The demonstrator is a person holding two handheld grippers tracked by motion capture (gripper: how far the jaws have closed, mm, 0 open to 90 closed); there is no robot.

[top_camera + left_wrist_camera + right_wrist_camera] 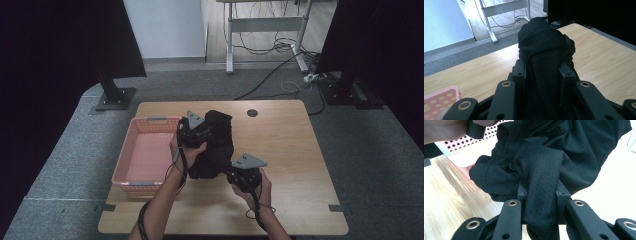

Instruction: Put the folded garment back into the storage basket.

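Note:
A black mesh garment (214,145) hangs bunched between my two grippers over the middle of the wooden table (295,150). My left gripper (196,131) holds its upper end, just right of the pink basket (145,150). In the left gripper view the jaws are shut on a fold of the garment (544,50). My right gripper (239,172) grips the lower end nearer the table's front edge. The right gripper view shows a band of the garment (541,182) pinched between the jaws, with the other hand (444,130) at the top left.
The pink perforated basket stands on the table's left side, nothing visible inside it. A round cable hole (252,113) lies near the far edge. Black stands (116,95) and floor cables (280,47) are beyond the table.

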